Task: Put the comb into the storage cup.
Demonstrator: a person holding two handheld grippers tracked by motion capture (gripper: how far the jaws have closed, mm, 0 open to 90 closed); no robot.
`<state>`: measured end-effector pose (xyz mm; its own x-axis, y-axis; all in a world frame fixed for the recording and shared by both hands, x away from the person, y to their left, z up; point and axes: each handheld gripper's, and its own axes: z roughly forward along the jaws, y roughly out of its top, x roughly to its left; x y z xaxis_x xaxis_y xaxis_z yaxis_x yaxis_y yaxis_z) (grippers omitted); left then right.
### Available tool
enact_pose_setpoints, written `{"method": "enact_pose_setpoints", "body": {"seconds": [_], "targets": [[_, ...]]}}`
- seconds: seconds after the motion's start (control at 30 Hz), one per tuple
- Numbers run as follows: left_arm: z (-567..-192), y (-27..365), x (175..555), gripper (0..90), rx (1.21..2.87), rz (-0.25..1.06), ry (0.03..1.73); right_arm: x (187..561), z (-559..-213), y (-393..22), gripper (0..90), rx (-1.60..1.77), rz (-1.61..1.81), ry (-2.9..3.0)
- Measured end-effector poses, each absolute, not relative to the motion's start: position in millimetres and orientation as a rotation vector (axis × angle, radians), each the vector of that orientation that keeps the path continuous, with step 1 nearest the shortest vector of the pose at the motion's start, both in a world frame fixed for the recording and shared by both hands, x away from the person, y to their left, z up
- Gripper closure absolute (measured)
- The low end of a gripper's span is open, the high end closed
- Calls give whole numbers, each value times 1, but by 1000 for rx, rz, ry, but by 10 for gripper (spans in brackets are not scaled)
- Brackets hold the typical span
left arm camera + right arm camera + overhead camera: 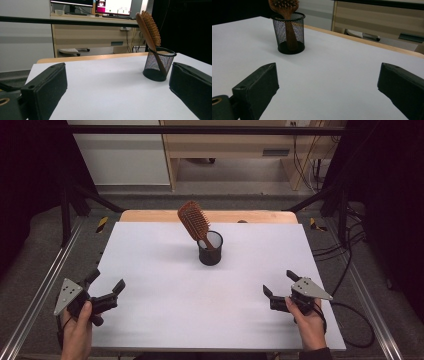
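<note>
Nearest us, we hold the left hand-held gripper (106,290) and right hand-held gripper (280,284) at the counter's (150,270) near corners, both released, jaws wide, grasping nothing. Farther off, toward the middle of the far edge, a mesh cup (210,248) holds a brush (194,221), head up, tilted left. It looks light and stiff; we would pinch its neck.

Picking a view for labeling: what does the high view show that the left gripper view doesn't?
High view: both hands, the left tongs and the right tongs, open, near the table's front corners, apart from the cup. Left gripper view: monitors on a desk behind, and the brush's bristles side-on. Both: the brush leaning handle-down in the mesh cup on the white table.
</note>
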<state>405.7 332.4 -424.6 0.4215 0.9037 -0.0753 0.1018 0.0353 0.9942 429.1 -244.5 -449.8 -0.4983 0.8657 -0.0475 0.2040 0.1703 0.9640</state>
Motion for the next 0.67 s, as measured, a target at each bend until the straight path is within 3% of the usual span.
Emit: {"method": "enact_pose_setpoints", "body": {"seconds": [0.67], "targets": [[-428, 338, 384, 18, 1403, 858, 919, 427, -452, -253, 35, 1009, 1401, 1801]]}}
